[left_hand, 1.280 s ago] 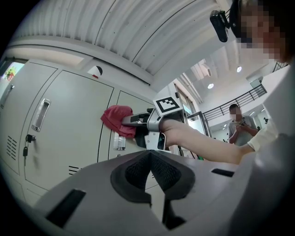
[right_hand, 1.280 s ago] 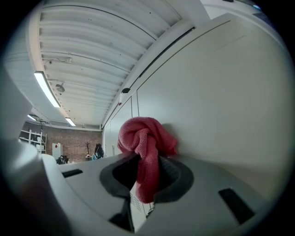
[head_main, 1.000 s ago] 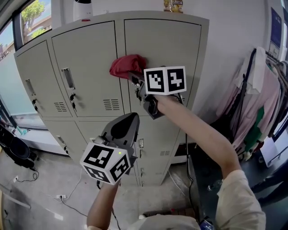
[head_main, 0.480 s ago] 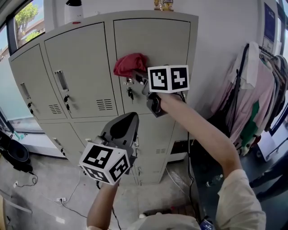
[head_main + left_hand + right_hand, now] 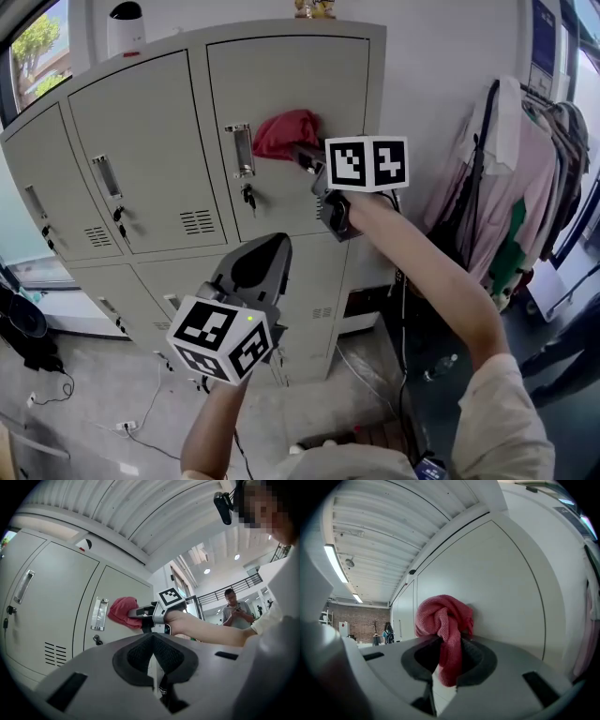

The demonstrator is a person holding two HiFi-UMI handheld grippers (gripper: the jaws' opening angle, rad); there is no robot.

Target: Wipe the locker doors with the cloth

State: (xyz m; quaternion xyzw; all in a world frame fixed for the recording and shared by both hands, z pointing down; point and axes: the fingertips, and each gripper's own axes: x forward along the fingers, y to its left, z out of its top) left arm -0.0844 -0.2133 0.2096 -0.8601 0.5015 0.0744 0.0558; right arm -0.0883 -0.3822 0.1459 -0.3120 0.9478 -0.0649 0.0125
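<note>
Cloth (image 5: 284, 132) and right gripper (image 5: 302, 154) have slid toward 3 o'clock since a second ago: off the seam between two doors, now fully on the upper right locker door (image 5: 291, 70). Door handle (image 5: 240, 150), earlier covered by the cloth, now shows at 9 o'clock of the cloth, just beside it. Keys (image 5: 248, 197) hang at 6 o'clock of the handle.

Right gripper view: right gripper (image 5: 447, 656) jaws clamped on the red cloth (image 5: 444, 616). One fold hangs down between them, and the bunched knot is pressed against the grey door panel (image 5: 501, 588).

Left gripper (image 5: 265, 251) sits at 6 to 7 o'clock in the head view, well apart from the door and pointing up at it. Left gripper view: left gripper (image 5: 153, 641) jaws pressed together, nothing between them. Cloth (image 5: 123, 613) is visible at 11 o'clock above the jaws.

Hanging clothes (image 5: 525, 187) at 3 o'clock in the head view. Person (image 5: 234, 613) stands at 3 o'clock in the background of the left gripper view.
</note>
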